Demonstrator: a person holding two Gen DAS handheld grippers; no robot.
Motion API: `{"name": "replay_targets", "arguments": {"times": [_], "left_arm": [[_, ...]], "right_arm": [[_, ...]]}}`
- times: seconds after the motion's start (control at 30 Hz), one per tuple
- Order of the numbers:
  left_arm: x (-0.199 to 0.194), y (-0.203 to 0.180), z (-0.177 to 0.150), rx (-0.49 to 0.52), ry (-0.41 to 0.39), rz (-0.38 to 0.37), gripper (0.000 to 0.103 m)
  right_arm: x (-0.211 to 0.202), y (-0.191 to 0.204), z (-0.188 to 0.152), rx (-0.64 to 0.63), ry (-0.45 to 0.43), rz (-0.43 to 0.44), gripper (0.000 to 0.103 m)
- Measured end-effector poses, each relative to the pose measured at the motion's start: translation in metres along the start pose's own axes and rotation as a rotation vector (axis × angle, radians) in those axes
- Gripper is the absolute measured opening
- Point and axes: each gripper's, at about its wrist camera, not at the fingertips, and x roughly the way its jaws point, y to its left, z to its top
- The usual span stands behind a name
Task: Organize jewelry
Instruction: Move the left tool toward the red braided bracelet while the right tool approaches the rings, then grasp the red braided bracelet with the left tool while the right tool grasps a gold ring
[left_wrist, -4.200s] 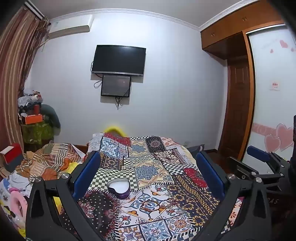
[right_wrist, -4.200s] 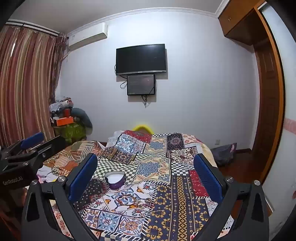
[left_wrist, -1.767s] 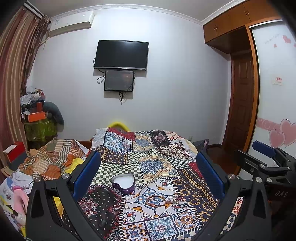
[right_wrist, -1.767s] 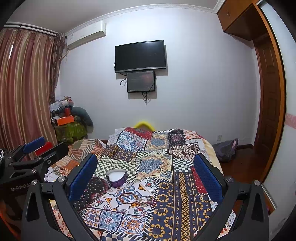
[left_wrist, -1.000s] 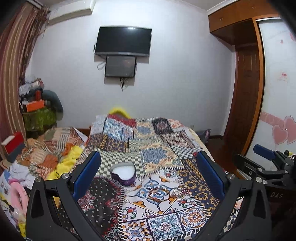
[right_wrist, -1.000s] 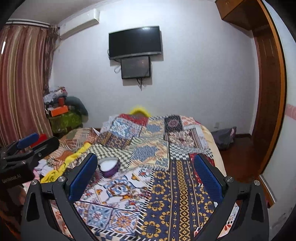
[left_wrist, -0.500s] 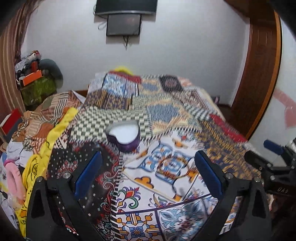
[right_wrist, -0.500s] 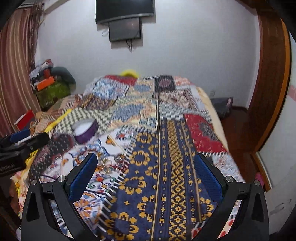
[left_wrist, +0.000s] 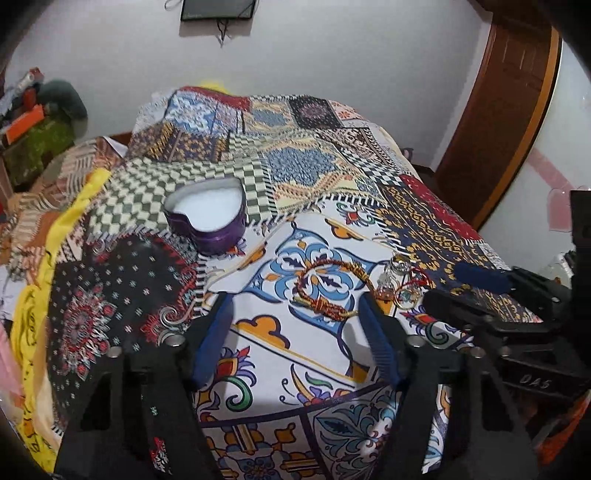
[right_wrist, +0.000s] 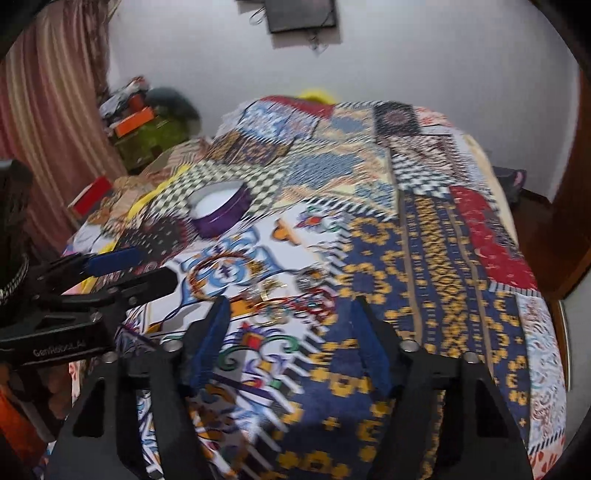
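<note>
A purple heart-shaped box (left_wrist: 207, 214) with a white inside stands open on the patchwork bedspread; it also shows in the right wrist view (right_wrist: 221, 208). A red-and-gold braided bracelet (left_wrist: 327, 286) lies just ahead of my left gripper (left_wrist: 295, 306), which is open and empty above the spread. To its right lie small rings and a red charm bracelet (left_wrist: 406, 286). My right gripper (right_wrist: 288, 310) is open and empty, just short of these small pieces (right_wrist: 291, 295). That view is blurred.
The bed (left_wrist: 314, 162) fills both views. Piled clothes and a yellow cloth (left_wrist: 33, 266) lie at its left side. A wooden door (left_wrist: 498, 92) stands at the right. A cluttered green stand (right_wrist: 147, 133) is by the curtain.
Both grippers have tilted down and moved in close over the bedspread. Their jaws have narrowed but stay open. The bracelets now lie right in front of the fingertips.
</note>
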Motion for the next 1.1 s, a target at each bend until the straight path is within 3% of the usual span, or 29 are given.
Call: {"name": "replay_targets", "arguments": {"times": [0.47, 0.57, 1.03, 1.1], "left_arm": [[0.007, 0.013, -0.011, -0.032, 0.045, -0.045, 0.039], [0.007, 0.016, -0.009, -0.053, 0.048, -0.065, 0.034], [0.03, 0.007, 0.003, -0.096, 0.092, -0.099, 0.034], [0.033, 0.004, 0.004, -0.089, 0.098, -0.099, 0.03]], "right_arm": [[0.027, 0.018, -0.002, -0.072, 0.096, -0.035, 0.035], [0.028, 0.018, -0.003, -0.079, 0.096, -0.048, 0.024], [0.011, 0.008, -0.003, -0.038, 0.036, -0.053, 0.024], [0.008, 0.004, -0.002, -0.026, 0.028, -0.053, 0.024]]}}
